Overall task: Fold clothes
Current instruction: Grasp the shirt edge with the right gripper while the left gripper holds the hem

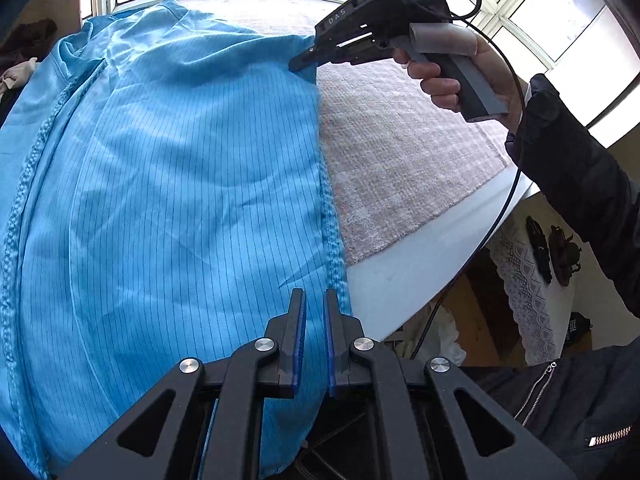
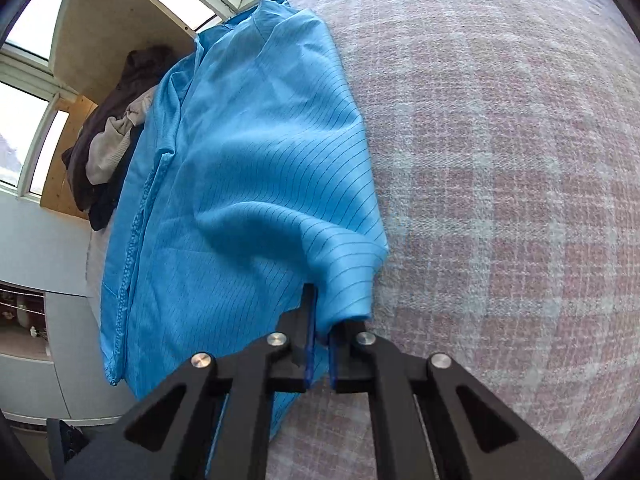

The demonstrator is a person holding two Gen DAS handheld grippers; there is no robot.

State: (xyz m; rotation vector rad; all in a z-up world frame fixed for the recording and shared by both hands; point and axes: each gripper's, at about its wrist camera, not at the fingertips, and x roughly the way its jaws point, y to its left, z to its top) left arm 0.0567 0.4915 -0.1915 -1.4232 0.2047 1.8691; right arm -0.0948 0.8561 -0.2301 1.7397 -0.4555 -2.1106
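Note:
A light blue pinstriped garment [image 1: 180, 160] lies spread on a pinkish checked cloth [image 1: 400, 140], its hemmed edge running along the right side. My left gripper [image 1: 316, 296] sits at the near end of that edge, with blue fabric filling the narrow gap between its pads. At the far end of the same edge, a person's hand [image 1: 440, 76] holds my right gripper [image 1: 298, 65], pinched on the fabric. In the right wrist view the right gripper [image 2: 324, 320] is shut on a raised fold of the garment [image 2: 240, 160], which drapes over and hides the right fingertip.
A pile of dark and grey clothes [image 2: 108, 140] sits beyond the garment's far side, also seen as clothes [image 1: 24, 60]. The checked cloth [image 2: 500, 200] stretches bare to the right. The white table edge [image 1: 400, 280] runs near the person's dark sleeve [image 1: 580, 168]. Windows stand behind.

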